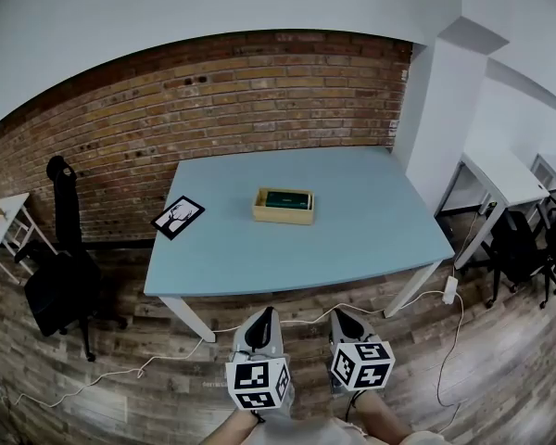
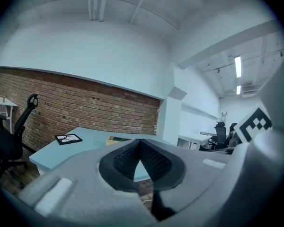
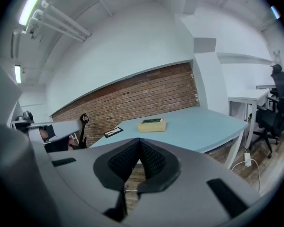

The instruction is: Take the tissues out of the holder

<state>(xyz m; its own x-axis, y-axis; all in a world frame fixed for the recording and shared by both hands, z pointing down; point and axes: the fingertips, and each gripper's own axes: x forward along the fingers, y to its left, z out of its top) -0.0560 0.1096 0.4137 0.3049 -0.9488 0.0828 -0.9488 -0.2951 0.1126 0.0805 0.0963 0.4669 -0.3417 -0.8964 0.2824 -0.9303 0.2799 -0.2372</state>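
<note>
Both tongs are pinched fully closed on nothing, the left gripper (image 1: 261, 315) and the right gripper (image 1: 339, 315) side by side at the bottom centre of the head view, well short of the blue table (image 1: 371, 221). The wooden tissue holder (image 1: 283, 215) sits mid-frame on that table with the dark-green-topped tissues (image 1: 287, 198) lying inside it. The tissues look soft, light and squashy, so I'd nip the exposed top near one short end, and the holder looks light too, so the other tong should pin its rim.
</note>
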